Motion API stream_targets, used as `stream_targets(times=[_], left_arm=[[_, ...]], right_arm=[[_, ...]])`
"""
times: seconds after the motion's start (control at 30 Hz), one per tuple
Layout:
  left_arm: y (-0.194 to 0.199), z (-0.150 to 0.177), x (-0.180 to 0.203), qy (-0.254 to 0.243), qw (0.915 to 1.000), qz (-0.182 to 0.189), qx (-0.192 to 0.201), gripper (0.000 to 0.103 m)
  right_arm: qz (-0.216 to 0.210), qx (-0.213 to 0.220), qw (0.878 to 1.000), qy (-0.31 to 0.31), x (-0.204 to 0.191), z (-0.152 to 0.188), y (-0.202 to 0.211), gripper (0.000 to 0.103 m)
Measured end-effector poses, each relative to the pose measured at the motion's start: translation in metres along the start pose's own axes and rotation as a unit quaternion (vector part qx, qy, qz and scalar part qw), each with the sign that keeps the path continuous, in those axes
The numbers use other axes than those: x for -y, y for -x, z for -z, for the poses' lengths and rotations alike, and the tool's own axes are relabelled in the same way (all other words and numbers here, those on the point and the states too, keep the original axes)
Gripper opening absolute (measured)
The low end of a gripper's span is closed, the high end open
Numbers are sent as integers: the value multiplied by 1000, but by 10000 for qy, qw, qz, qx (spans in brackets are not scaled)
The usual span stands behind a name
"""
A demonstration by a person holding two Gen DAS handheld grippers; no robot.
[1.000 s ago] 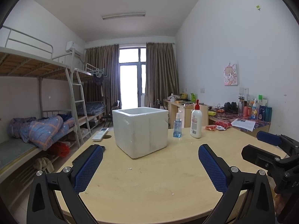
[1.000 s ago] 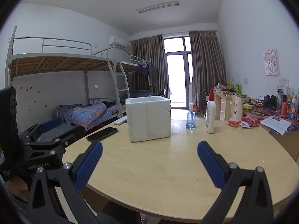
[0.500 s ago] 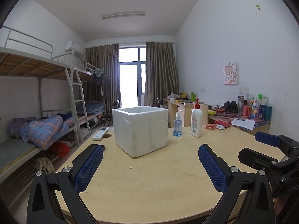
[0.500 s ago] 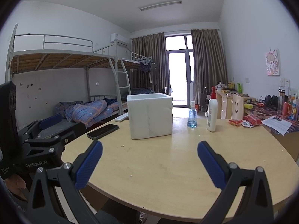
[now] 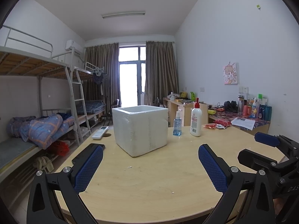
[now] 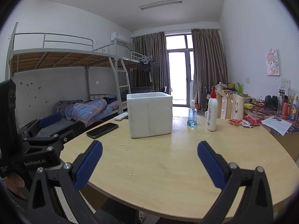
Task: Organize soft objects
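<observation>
- Left gripper (image 5: 150,165): jaws wide apart, nothing btwn the blue pads, held above the near edge of the round wooden table (image 5: 149,177).
- Right gripper (image 6: 149,161): jaws also spread wide, nothing held, over the near table edge; its frame shows at the right edge of the left wrist view, so the two sit side by side, apart.
- White foam box (image 5: 140,128): straight ahead of the left gripper, past its fingertips, upright w/ open top; inside not visible from either cam. In the right wrist view it sits ahead and slightly left of centre (image 6: 149,114).
- No soft objects can be made out on the table; whether any lie in the box can't be told.
- Black phone (image 6: 102,129): flat on the table, ahead-left of the right gripper, near the table's left edge; in the left wrist view it lies just behind the left pad.
- White remote (image 5: 100,130): further ahead on the left, beyond the phone, near the box's left side.
- Small blue spray bottle (image 5: 177,124) and taller white pump bottle w/ red cap (image 5: 195,118): upright, just beside each other, ahead-right of the left gripper, right of the box.
- Red snack packets (image 5: 217,124): far right of the table, beyond the bottles.
- Bunk beds (image 5: 37,97) w/ blue bedding along the left wall.
</observation>
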State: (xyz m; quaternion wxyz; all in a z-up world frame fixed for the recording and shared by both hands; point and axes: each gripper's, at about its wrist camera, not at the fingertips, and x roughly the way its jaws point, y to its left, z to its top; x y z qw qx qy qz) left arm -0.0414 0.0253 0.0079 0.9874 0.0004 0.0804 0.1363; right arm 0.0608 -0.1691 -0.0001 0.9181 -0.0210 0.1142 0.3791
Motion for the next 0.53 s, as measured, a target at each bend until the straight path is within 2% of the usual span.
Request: stream_targets(times=[0.53], left_arm=[[0, 1, 1, -8, 10000, 5, -36, 102]], right_arm=[[8, -32, 10000, 4, 0, 0, -2, 103]])
